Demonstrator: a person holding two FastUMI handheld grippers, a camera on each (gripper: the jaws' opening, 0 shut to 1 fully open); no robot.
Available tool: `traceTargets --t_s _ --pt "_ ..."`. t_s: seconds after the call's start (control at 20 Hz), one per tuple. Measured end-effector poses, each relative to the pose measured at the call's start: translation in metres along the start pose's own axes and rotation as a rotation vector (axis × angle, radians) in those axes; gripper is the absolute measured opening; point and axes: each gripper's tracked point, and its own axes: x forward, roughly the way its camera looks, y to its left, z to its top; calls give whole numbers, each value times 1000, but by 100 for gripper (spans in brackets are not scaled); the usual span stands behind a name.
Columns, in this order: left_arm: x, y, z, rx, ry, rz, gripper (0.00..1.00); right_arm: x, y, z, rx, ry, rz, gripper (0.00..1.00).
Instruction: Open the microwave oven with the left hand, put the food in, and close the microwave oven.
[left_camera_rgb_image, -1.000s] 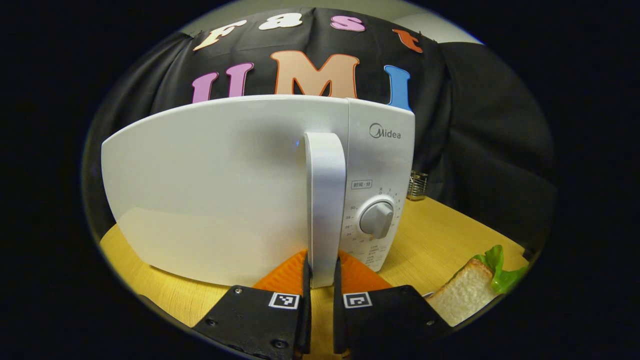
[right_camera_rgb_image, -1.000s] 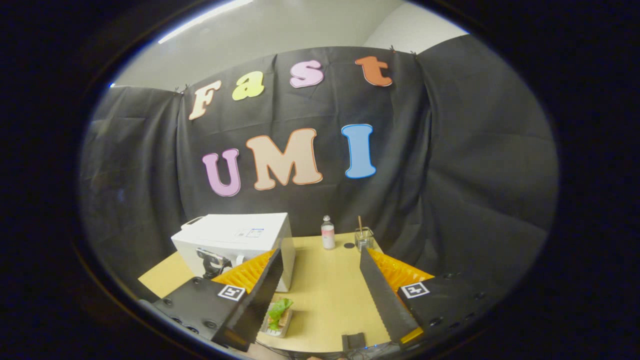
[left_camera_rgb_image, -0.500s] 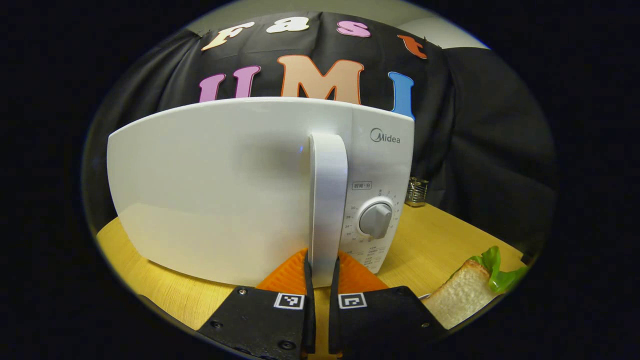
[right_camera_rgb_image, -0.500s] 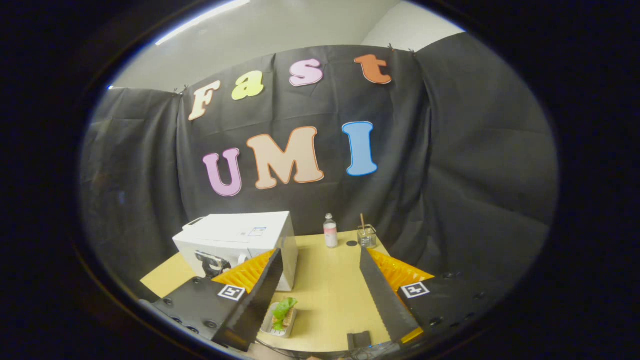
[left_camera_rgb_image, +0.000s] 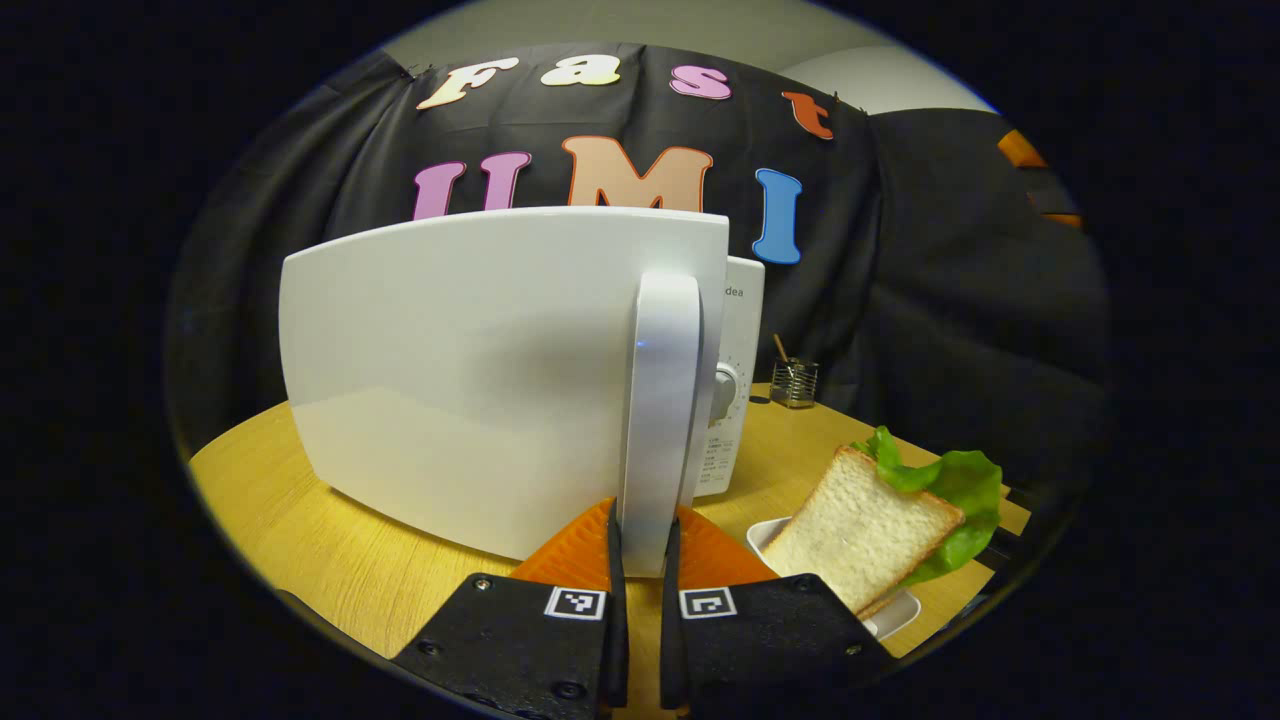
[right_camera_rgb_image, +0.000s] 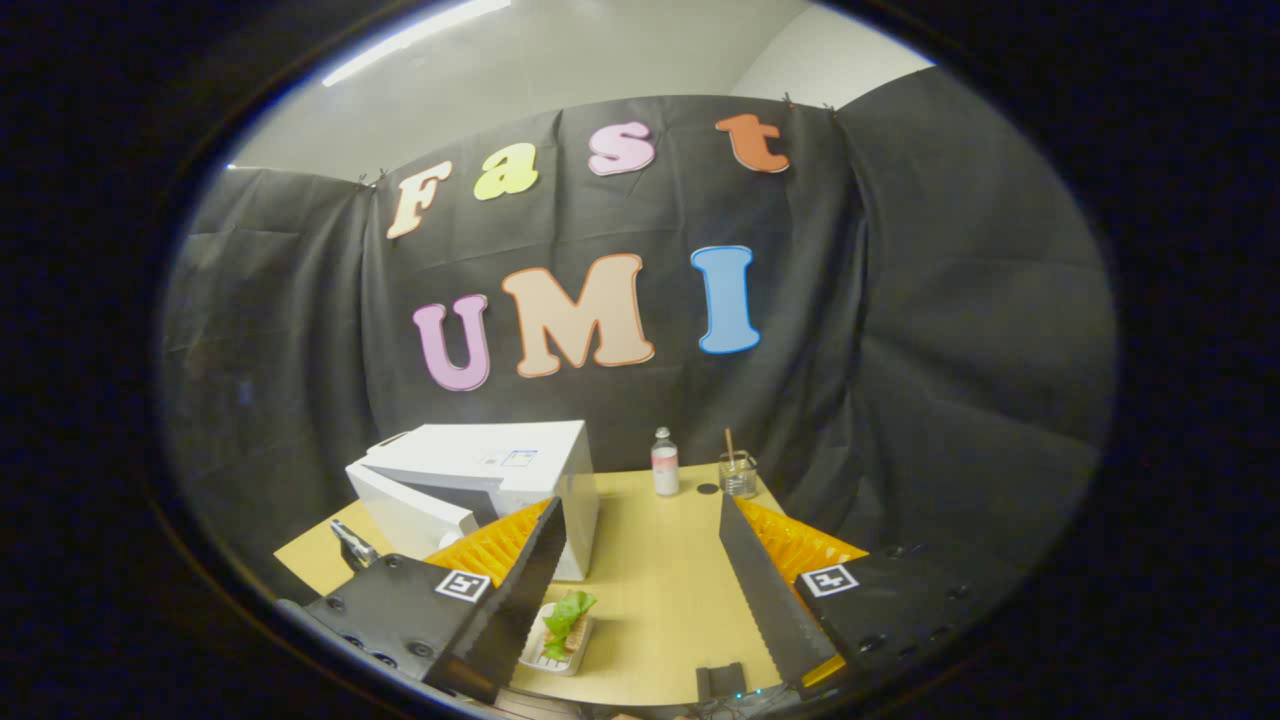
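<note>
In the left gripper view, the left claw (left_camera_rgb_image: 640, 560) is seen clamped on the lower end of the white door handle (left_camera_rgb_image: 660, 400) of the microwave oven (left_camera_rgb_image: 735, 380). The door (left_camera_rgb_image: 470, 370) is swung partly away from the control panel, directly ahead of the claw. To the right of the claw, a sandwich (left_camera_rgb_image: 880, 520) of bread and lettuce is carried in a white dish (left_camera_rgb_image: 890, 615) on the wooden bench (left_camera_rgb_image: 300, 540).

In the right gripper view, the right claw (right_camera_rgb_image: 640, 590) is held wide apart above the bench, with nothing between its fingers. The microwave oven is found ahead to its left, the sandwich just inside its left finger (right_camera_rgb_image: 520, 590), and a small bottle (right_camera_rgb_image: 664, 463) and glass cup (right_camera_rgb_image: 738, 475) farther ahead.
</note>
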Motion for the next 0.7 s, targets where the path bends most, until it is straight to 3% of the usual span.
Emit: traceTargets --t_s 0.35,0.4,0.45,0.55,0.7 --pt "-46 13 -8 12 0 -1 19 16 1 -19 8 34 14 96" --pt "-52 15 -7 3 -2 0 21 19 2 -22 8 40 18 92" --pt "-58 18 -9 -9 0 3 22 21 3 -25 8 46 22 96" --pt "-70 25 -9 -48 -4 14 25 26 6 -32 7 59 34 92" --pt "-90 38 -12 -123 9 25 37 32 14 -43 -1 75 48 92"
